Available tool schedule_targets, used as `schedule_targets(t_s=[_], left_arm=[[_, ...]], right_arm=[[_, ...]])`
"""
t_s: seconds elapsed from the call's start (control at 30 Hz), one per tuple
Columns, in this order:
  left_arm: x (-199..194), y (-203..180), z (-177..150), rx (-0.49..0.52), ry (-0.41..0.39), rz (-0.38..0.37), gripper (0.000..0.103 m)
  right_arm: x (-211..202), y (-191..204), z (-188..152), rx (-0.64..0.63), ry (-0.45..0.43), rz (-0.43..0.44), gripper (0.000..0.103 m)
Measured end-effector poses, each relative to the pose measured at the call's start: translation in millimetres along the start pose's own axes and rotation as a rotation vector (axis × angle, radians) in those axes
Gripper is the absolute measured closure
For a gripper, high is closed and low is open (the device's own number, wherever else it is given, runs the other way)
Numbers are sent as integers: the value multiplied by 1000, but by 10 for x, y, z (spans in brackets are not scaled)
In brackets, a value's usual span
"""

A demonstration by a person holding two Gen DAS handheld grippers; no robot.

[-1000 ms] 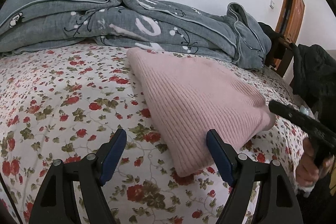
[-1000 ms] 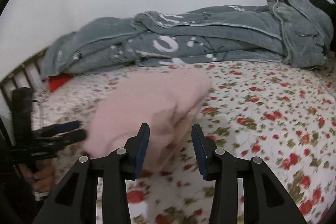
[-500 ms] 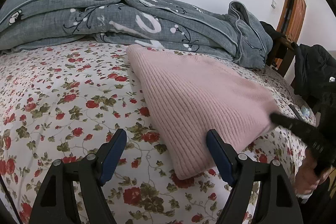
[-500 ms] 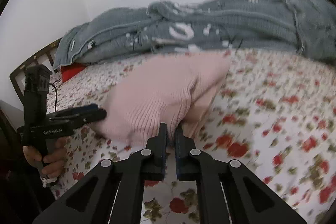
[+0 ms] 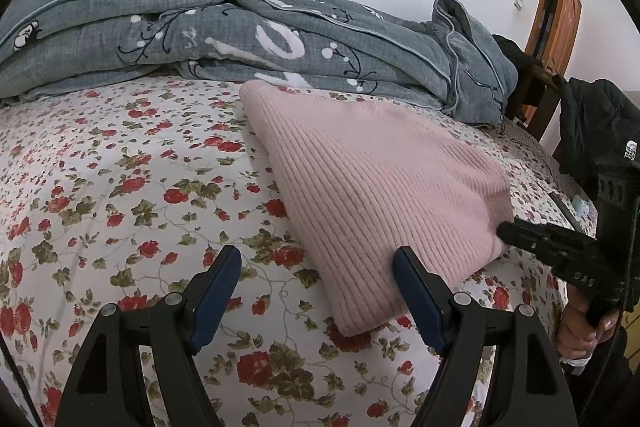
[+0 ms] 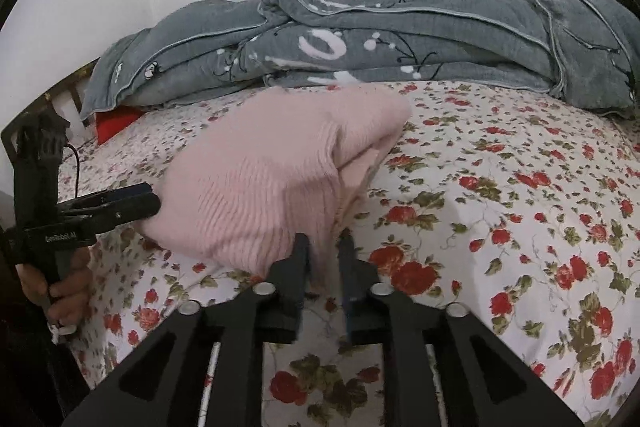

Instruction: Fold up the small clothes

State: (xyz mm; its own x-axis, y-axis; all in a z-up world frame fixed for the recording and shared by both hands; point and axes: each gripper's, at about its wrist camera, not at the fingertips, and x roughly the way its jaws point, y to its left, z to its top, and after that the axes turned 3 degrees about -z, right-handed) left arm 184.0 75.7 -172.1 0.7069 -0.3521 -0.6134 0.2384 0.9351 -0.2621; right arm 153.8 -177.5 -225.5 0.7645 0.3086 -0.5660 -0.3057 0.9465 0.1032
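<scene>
A folded pink ribbed knit garment lies on the floral bed sheet. My left gripper is open, its right pad beside the garment's near corner. In the right wrist view the garment bulges up, and my right gripper is nearly shut on its near edge, with pink cloth between the fingers. The left gripper also shows in the right wrist view, its tips against the garment's left side. The right gripper shows in the left wrist view at the garment's right corner.
A rumpled grey quilt lies along the wall behind the garment. A wooden door and a black jacket are at the right. A red item lies near the headboard.
My right gripper closed from open onto the garment's edge and the cloth there lifted. My left gripper stayed open and moved slightly closer.
</scene>
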Motion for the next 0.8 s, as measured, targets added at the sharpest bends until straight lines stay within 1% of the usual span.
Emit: schedule_targets(t_s=[0.07, 0.1, 0.13, 0.17, 0.27, 0.37, 0.47, 0.53, 0.6, 0.67, 0.7, 0.77, 0.8], left_arm=[[-22, 1, -4, -11, 1, -4, 25], [-37, -3, -8, -16, 0, -7, 25], [-54, -16, -5, -19, 0, -1, 26], [-78, -38, 6, -23, -1, 13, 27], [-199, -112, 54, -52, 5, 36, 27], [-374, -207, 91, -80, -1, 41, 27], [-560, -338, 125, -100, 7, 65, 27], [-680, -433, 156, -105, 16, 79, 27], [-811, -538, 193, -103, 22, 125, 27], [-953, -650, 234, -86, 15, 161, 26], [-1035, -721, 253, -77, 11, 180, 25], [-1153, -824, 283, -63, 0, 211, 21], [-1208, -878, 299, -55, -7, 226, 20]], right_arm=[[-66, -34, 28, 15, -11, 13, 73], [-109, -47, 40, 24, -17, 16, 70], [-163, -64, 51, 37, -22, 16, 66], [-200, -71, 61, 47, -20, 17, 64], [-309, -48, 91, 69, -2, -8, 64], [-475, 20, 133, 67, 18, -75, 63], [-682, 84, 202, 80, 29, -119, 62], [-816, 137, 269, 100, 51, -162, 61], [-928, 195, 327, 109, 67, -180, 60], [-1075, 289, 389, 103, 81, -206, 56], [-1122, 315, 408, 98, 83, -216, 54], [-1244, 397, 455, 92, 86, -261, 35], [-1301, 430, 469, 84, 82, -274, 31]])
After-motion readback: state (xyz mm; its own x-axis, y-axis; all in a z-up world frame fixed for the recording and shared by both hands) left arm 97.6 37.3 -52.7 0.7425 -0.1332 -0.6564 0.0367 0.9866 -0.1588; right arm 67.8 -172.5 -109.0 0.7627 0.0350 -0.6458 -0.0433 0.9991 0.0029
